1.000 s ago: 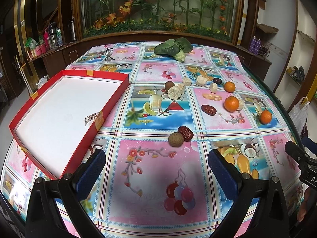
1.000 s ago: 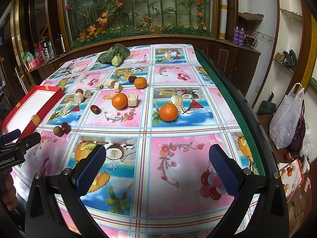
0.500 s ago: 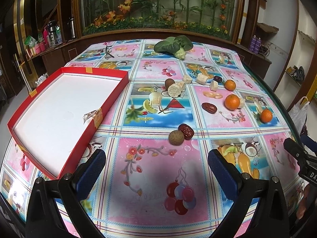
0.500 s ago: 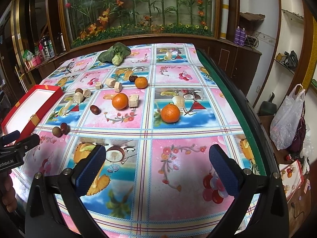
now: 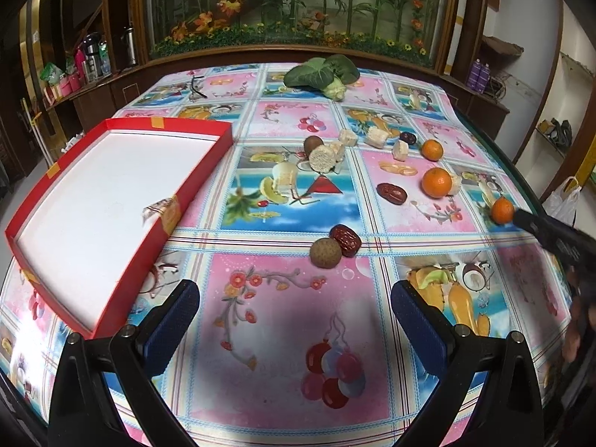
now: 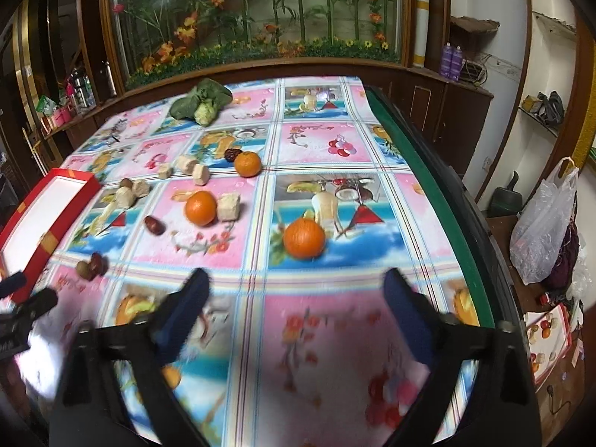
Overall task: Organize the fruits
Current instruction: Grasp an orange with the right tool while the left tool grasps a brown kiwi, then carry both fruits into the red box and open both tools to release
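Left tongs (image 5: pixel 294 320) gape wide, nothing between them, low over the table (image 5: pixel 275 335). Just ahead, a brown longan (image 5: pixel 325 252) touches a red date (image 5: pixel 346 239). Right tongs (image 6: pixel 294 309) spread empty too, an orange (image 6: pixel 304 239) dead ahead. Red tray (image 5: pixel 156 223) waits at the left.

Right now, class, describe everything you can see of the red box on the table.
The red box is a shallow rectangular tray, seemingly cardboard, with low red walls, a plain white floor and tan tape patches on its rim. It lies flat and open at the table's left side. A torn paper scrap clings to its right wall. No fruit is inside, and neither hand-held gripper touches it.
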`<control>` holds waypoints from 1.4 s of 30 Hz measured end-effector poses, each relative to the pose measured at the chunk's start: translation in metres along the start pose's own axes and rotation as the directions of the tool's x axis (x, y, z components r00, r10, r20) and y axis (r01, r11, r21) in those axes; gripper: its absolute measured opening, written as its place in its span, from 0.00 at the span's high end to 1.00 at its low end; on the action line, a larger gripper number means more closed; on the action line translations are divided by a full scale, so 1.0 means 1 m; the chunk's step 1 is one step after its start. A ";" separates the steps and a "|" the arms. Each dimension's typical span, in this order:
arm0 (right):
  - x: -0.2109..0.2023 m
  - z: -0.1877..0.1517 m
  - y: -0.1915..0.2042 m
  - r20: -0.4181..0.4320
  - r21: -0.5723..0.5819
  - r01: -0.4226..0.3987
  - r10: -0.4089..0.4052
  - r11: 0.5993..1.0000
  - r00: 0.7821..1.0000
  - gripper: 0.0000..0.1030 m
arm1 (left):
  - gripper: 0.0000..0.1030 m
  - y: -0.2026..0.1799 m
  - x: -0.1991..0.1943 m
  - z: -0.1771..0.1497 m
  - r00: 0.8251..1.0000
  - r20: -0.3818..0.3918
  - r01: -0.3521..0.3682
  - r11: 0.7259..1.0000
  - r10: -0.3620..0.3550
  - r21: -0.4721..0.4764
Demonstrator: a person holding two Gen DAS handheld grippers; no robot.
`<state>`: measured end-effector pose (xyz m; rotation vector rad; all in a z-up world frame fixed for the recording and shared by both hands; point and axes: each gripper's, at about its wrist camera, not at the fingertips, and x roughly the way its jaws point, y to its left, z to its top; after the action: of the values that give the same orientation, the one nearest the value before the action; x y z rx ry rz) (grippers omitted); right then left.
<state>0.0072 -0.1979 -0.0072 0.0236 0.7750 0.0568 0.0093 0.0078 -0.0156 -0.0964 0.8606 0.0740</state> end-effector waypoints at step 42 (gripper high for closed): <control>0.051 0.014 -0.010 -0.041 0.040 -0.064 0.065 0.997 0.997 0.69 | 0.79 0.021 -0.013 0.007 0.999 0.029 0.036 0.999 -0.037 0.009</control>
<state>0.0539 -0.2048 -0.0337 0.0842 0.8176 0.1038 0.0035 0.0295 -0.0023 -0.1025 0.8293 0.0373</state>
